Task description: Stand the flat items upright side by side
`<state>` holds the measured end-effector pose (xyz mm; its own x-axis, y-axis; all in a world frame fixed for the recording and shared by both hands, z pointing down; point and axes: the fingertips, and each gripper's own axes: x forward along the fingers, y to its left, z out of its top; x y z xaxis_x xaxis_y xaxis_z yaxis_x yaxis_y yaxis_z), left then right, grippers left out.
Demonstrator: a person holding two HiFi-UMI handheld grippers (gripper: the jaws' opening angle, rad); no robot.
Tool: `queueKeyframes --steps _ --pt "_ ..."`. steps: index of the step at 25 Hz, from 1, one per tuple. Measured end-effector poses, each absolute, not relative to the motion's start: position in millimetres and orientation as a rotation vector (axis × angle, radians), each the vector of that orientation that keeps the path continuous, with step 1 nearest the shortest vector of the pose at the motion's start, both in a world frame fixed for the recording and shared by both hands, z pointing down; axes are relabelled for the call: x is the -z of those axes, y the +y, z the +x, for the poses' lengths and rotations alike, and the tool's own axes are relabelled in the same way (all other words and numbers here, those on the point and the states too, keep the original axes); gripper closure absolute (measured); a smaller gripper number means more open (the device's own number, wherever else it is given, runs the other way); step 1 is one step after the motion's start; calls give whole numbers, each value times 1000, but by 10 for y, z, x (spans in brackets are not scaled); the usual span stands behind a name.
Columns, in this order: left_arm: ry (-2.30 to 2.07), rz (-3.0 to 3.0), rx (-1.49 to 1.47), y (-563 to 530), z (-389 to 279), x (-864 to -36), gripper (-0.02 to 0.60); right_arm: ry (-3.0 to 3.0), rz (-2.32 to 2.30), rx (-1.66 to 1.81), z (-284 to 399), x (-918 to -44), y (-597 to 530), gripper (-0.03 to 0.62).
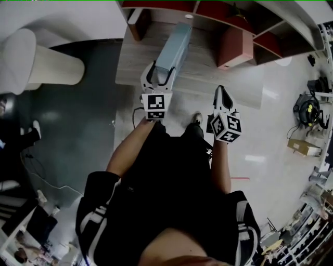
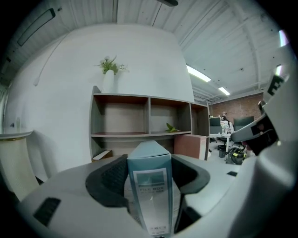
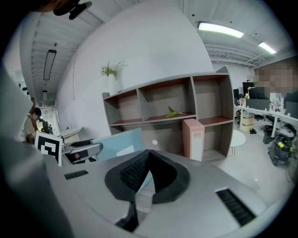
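Pale-blue card makes up the file box (image 1: pixel 174 47), which in the head view is pinched at its near end by the widely spread jaws of the left gripper (image 1: pixel 159 74) and is held out, off any surface, towards the shelf unit (image 1: pixel 208 15). The right gripper (image 1: pixel 222 96) is seen beside it with its jaws pressed together and nothing between them. A pink file box (image 1: pixel 235 49) is already stood upright in the lower right compartment. In the left gripper view, the blue box's labelled face (image 2: pixel 151 186) is seen clamped between the two pads, and the pink box (image 2: pixel 190 145) is seen beyond it, upright and well apart. A small flat object (image 2: pixel 102 155) lies in the lower left compartment; whether it belongs to the task cannot be told. In the right gripper view, the closed, empty jaws are confirmed, and the pink box (image 3: pixel 193 138) stands alone. The task is judged about half done: one item is placed, and the blue box is yet to be set upright beside it.
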<state>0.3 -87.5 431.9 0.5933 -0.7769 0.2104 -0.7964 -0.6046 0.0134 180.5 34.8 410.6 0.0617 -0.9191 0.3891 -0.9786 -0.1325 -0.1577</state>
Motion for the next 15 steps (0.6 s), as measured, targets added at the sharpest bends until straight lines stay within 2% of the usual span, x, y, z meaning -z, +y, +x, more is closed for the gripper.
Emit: queueKeyframes --steps 15 --pt "-1458 2691 -312 -474 1501 -4371 287 -2080 2068 -589 3215 -4175 484 569"
